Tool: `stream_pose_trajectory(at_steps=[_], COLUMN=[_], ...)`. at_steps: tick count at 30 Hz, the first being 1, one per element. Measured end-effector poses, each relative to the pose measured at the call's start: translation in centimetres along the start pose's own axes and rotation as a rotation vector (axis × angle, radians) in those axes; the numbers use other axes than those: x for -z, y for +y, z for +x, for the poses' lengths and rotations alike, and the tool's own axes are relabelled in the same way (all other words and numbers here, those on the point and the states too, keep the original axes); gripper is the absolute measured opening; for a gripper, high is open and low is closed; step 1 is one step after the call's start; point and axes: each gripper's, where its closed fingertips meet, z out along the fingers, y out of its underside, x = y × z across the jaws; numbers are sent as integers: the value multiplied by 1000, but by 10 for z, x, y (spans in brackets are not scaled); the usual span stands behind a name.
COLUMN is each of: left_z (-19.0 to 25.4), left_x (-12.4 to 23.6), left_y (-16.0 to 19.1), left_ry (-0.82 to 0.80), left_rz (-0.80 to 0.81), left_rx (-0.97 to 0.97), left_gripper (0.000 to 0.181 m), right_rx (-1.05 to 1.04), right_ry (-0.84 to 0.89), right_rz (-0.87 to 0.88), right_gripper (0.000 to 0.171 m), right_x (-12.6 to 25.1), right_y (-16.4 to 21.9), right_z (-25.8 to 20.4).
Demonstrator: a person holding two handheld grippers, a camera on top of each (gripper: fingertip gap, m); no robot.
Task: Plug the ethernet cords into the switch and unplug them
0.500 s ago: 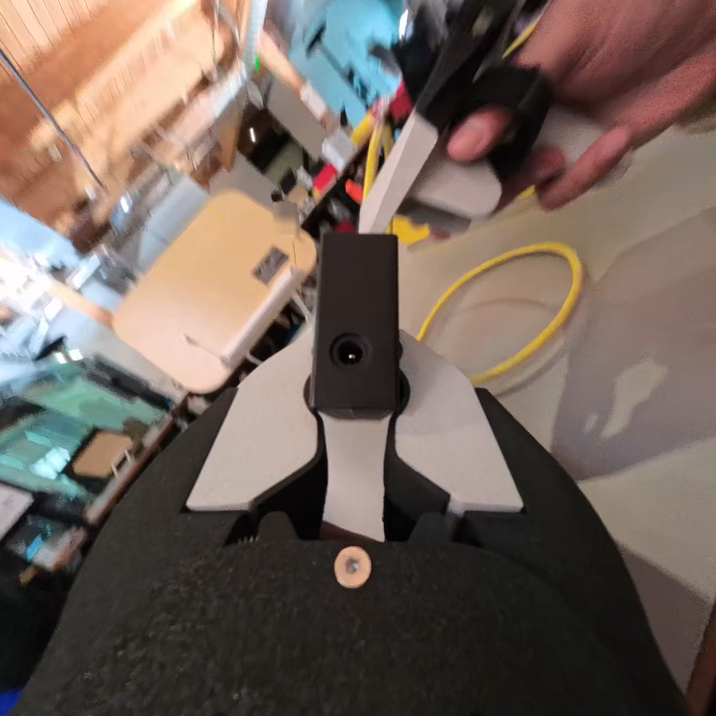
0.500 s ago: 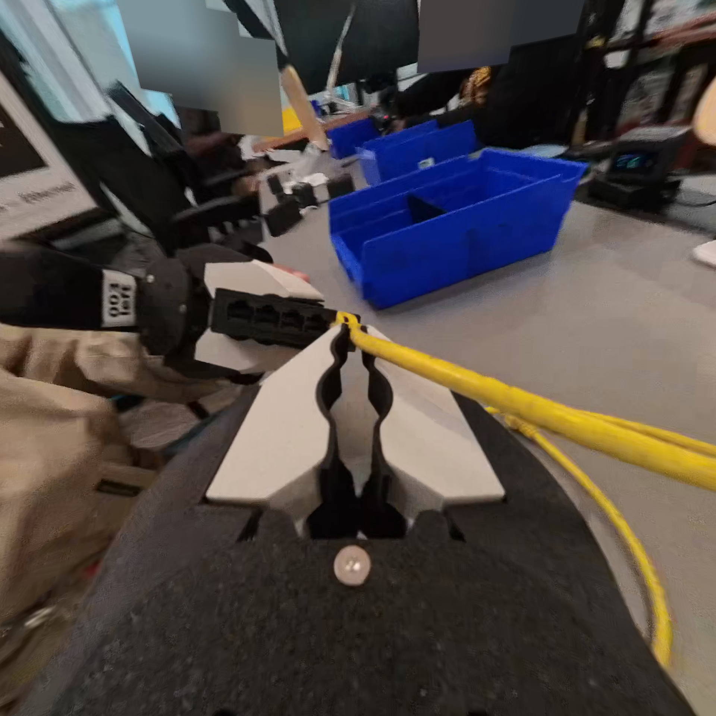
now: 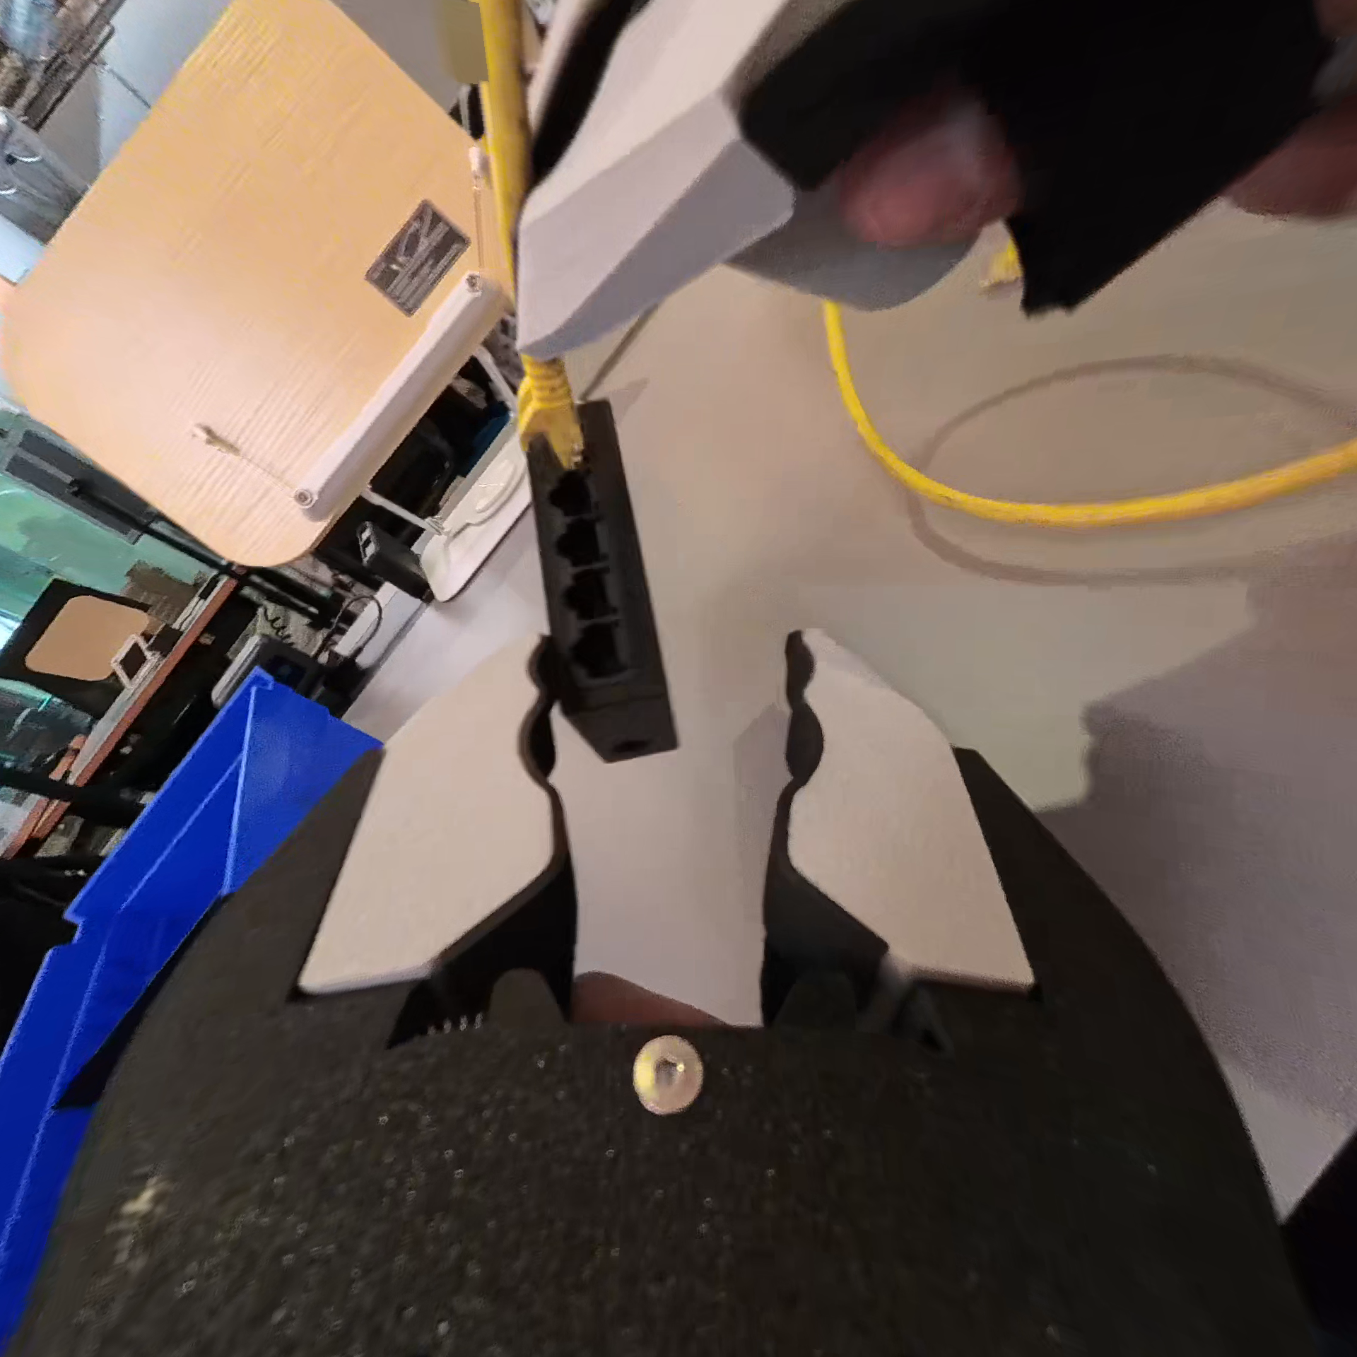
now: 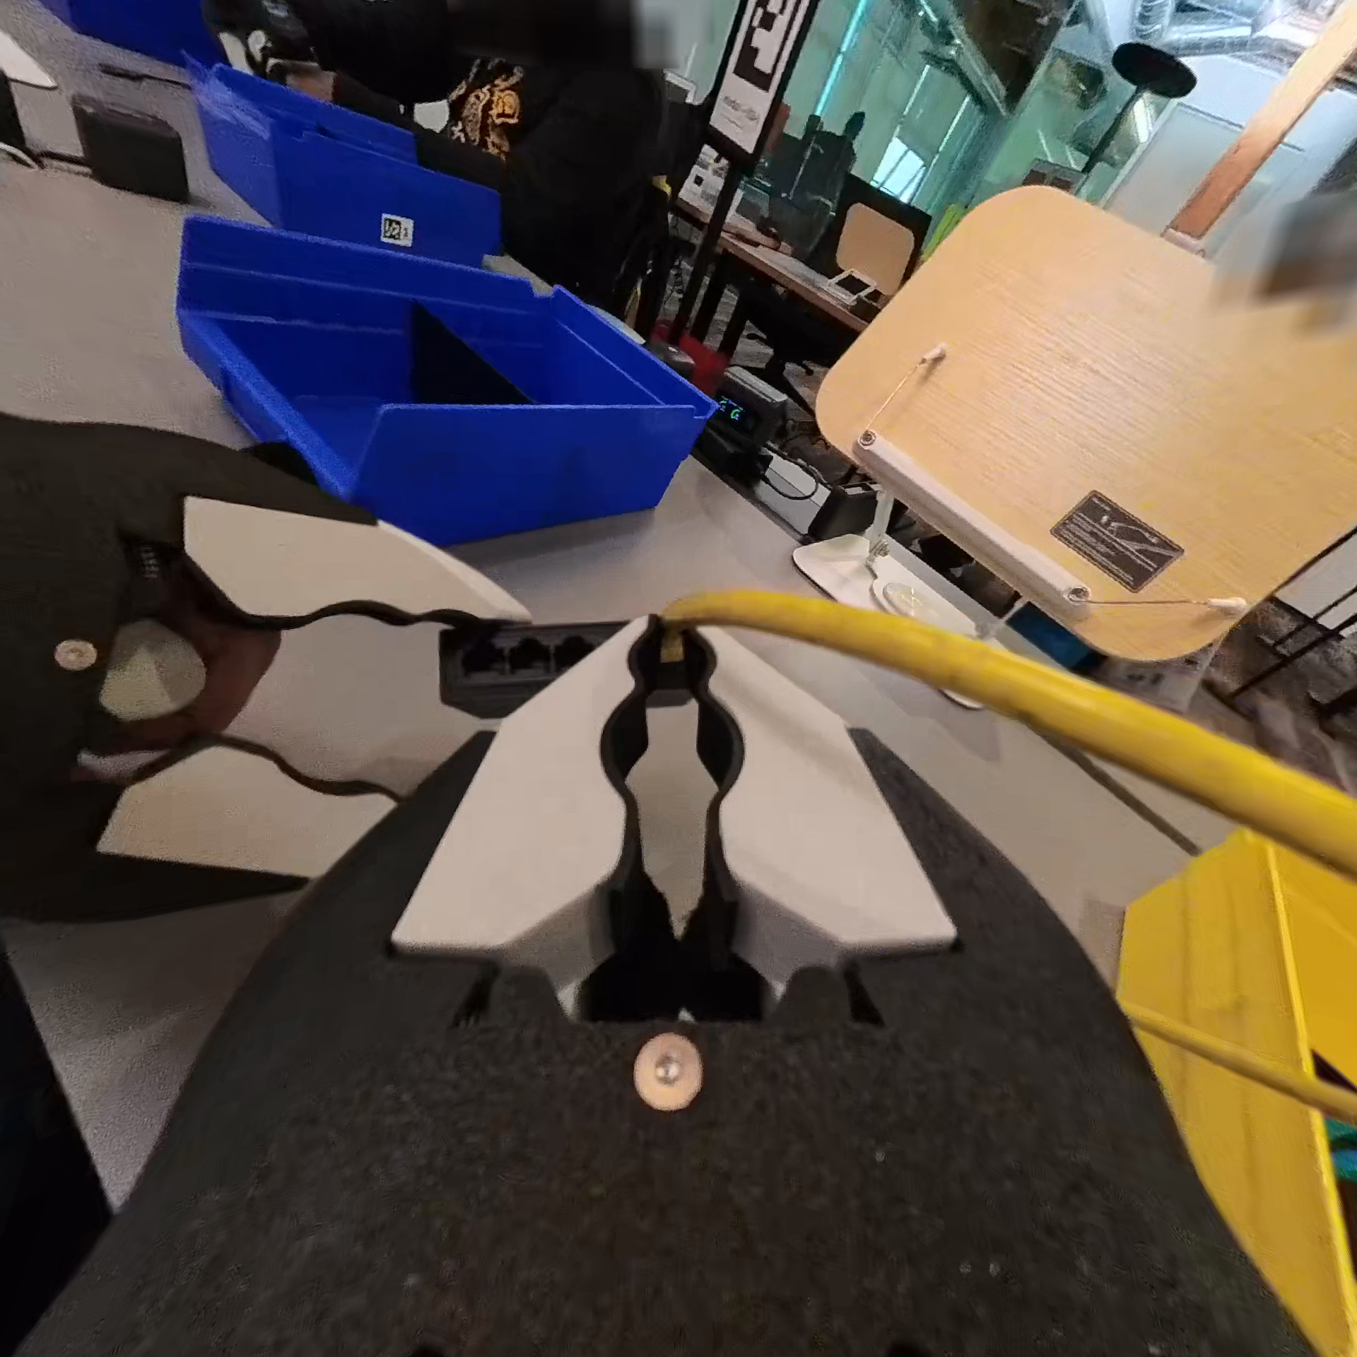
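While the switch (image 3: 598,580) lies on the desk (image 3: 844,558), the left gripper's (image 3: 664,646) jaws are spread apart beside it. The right gripper's (image 4: 670,646) jaws are clamped on the cord (image 4: 954,664) plug at an end port

A pale grey tabletop (image 4: 661,529) carries everything. A blue plastic bin (image 4: 514,455) rests at ten o'clock, a looped yellow cable (image 3: 1028,507) at two.

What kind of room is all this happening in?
Probably a shared workshop or lab office: blue storage bins sit on a grey worktable, a wooden chair back stands beside it, and more desks and glass partitions lie beyond.
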Motion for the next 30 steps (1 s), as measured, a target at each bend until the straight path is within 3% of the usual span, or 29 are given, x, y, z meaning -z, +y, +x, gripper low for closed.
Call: stream_pose_trajectory(at_steps=[6, 9, 11, 13, 16, 17, 19, 21, 22, 26, 30], left_z=[-11, -24, -30, -48, -74, -82, -96, -107, -114, -142, -144], left_x=[-11, -18, -22, -23, -23, -21, -18, -15, -14, -15, -24], left_y=[4, 18, 28, 38, 34, 27, 12, -6, -17, -62, -95], left_ry=[-80, -90, -84, -123, -88, -87, -106, -101, -102, -51, 167], left_rz=[-65, -116, -138, -142, -14, 52, 131, 210, 246, 368, 465], left_rx=[91, 94, 19, -4, 50, 1, -126, -231, -286, -482, -564], left_gripper=[60, 29, 29, 29, 29, 29, 29, 29, 29, 28, 29], right_rx=[-50, -44, -36, -12, 21, 66, 165, 184, 163, 308, 520], right_ry=[-36, -105, -172, -344, -746, -832, -733, -586, -578, -382, -452], right_rz=[8, -8, -36, -79, -113, -85, 52, 207, 204, 150, 221], right_gripper=[5, 5, 10, 15, 50, 46, 36, 26, 22, 35, 40], right_x=[1, 0, 2, 18, 80, 104, 126, 133, 133, 69, 8], right_y=[-1, 1, 6, 14, 26, 21, -11, -58, -72, -80, -75], right_z=[-8, -24, -33, -54, -104, -111, -80, -19, 9, 107, 92])
